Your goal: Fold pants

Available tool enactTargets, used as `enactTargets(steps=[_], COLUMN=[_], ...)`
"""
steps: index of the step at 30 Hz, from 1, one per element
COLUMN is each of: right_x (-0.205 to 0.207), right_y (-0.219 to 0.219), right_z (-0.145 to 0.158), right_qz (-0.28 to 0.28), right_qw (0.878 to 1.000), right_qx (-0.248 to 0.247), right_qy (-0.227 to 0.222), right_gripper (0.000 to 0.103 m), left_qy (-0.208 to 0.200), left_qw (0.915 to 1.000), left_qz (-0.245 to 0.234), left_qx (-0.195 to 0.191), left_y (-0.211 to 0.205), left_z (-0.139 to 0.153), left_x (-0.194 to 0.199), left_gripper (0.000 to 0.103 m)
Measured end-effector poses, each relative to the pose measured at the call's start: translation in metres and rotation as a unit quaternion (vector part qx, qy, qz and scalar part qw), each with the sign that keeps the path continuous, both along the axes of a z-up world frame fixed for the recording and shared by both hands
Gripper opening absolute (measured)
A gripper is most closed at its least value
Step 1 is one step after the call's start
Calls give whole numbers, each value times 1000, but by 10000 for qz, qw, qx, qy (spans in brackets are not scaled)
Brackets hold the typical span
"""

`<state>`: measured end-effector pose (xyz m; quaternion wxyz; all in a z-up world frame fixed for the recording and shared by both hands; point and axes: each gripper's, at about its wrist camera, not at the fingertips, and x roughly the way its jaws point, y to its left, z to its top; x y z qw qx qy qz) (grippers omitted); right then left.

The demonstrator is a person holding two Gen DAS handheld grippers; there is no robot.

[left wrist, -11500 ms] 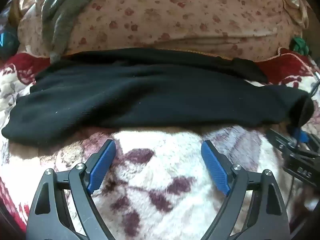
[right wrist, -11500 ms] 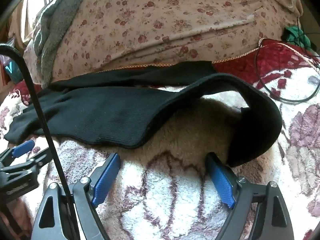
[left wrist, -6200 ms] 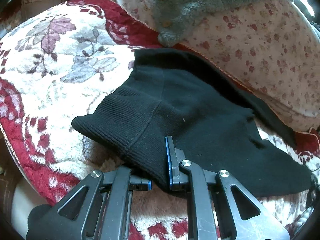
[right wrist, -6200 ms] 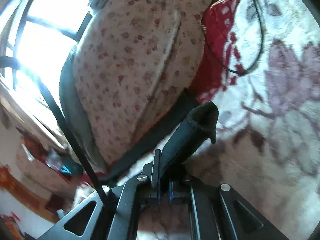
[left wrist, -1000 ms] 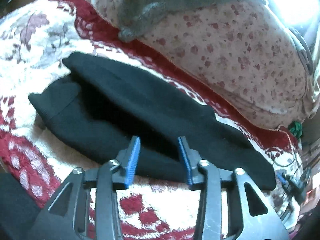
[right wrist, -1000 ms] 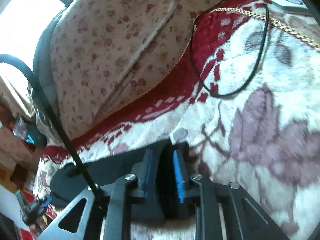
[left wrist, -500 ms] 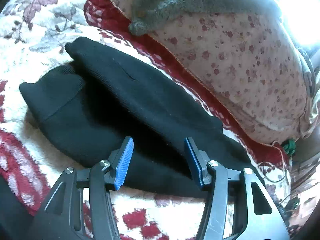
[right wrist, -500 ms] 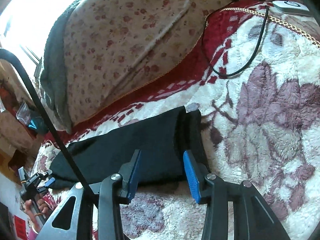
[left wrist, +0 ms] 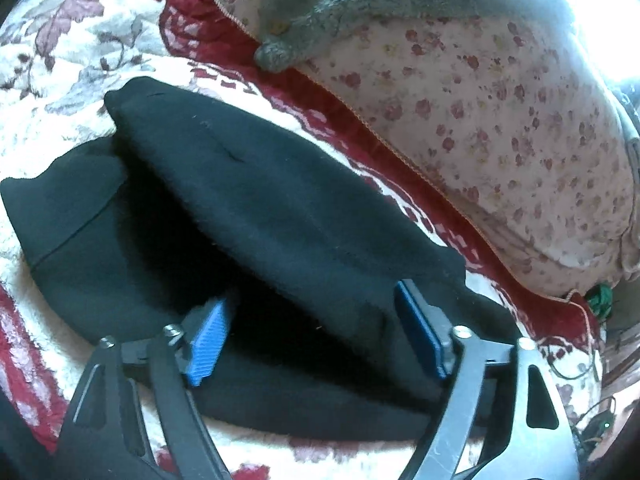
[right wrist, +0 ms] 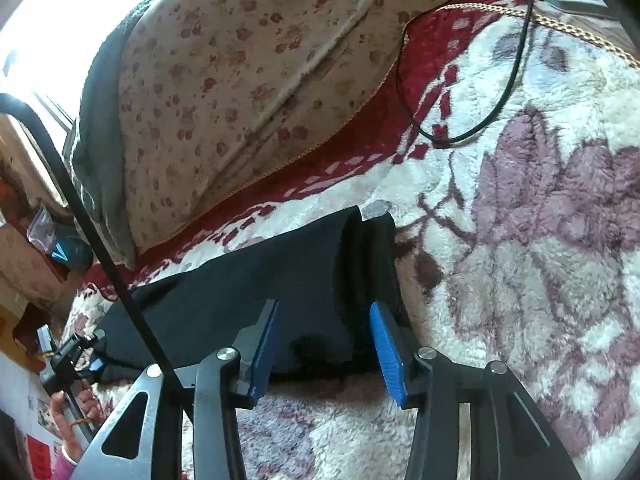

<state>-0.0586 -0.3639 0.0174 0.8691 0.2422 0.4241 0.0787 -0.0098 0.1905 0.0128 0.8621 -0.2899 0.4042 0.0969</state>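
Observation:
The black pants (left wrist: 256,216) lie folded lengthwise on the floral fleece blanket (left wrist: 48,40), one leg on top of the other. My left gripper (left wrist: 316,328) is open, its blue pads astride the near edge of the top layer, holding nothing. In the right wrist view the leg-end of the pants (right wrist: 304,272) lies flat. My right gripper (right wrist: 324,340) is open with its pads over the cuff end, empty. The left gripper also shows in the right wrist view (right wrist: 76,356), far left.
A floral quilt bundle (left wrist: 500,112) with a grey knit garment (left wrist: 360,12) on top lies behind the pants. A black cable (right wrist: 472,92) loops on the blanket at the right, near a white device (right wrist: 572,0). A black strap (right wrist: 92,224) crosses the right wrist view.
Both grippers have opened wider and let go of the pants. The left gripper has moved closer over the folded top layer; the right gripper has drawn back slightly from the cuff end.

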Motion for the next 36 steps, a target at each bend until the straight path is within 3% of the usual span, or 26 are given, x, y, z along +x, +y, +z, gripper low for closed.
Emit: enactTargets(steps=[5, 6, 7, 8, 9, 11, 22, 25, 27, 29, 33, 36], right_x=[6, 8, 10, 12, 14, 16, 14, 12, 14, 21, 15, 6], right_y=[15, 17, 19, 20, 21, 22, 14, 7, 7, 7, 6, 4], right_z=[-1, -3, -4, -4, -4, -3, 35, 34, 19, -1, 17, 30], right_qz=[300, 314, 316, 337, 375, 467, 510, 478, 451, 384, 187, -28], right_qw=[9988, 9983, 9978, 9971, 9966, 9965, 9928, 9937, 9941, 9931, 9920, 9917], right_qx=[-385, -492, -588, -687, -734, -687, -965, -931, -967, -1077, -1249, -1284], right_qy=[-51, -1, 38, 13, -25, -83, -492, -393, -207, 248, 75, -9], right_gripper=[42, 40, 34, 27, 23, 13, 11, 11, 11, 17, 32, 34], left_qy=[-55, -65, -47, 13, 104, 78, -334, -234, 127, 134, -41, -141], left_qw=[9994, 9994, 9993, 9988, 9980, 9984, 9968, 9950, 9975, 9990, 9989, 9990], left_qz=[-66, -94, -101, -78, -107, -184, -571, -595, -464, -385, -398, -299], left_qx=[334, 330, 367, 493, 607, 531, 443, 766, 522, 170, 224, 313], left_y=[-10, -11, -11, -12, -13, -10, -26, -36, -30, -20, -12, 2], left_z=[-2, -2, -2, -2, -2, -2, 43, 33, 7, -8, 6, 18], left_x=[9, 11, 12, 14, 16, 16, -12, -16, -12, -14, -31, -46], left_gripper=[85, 80, 71, 39, 15, 10, 7, 7, 7, 11, 18, 18])
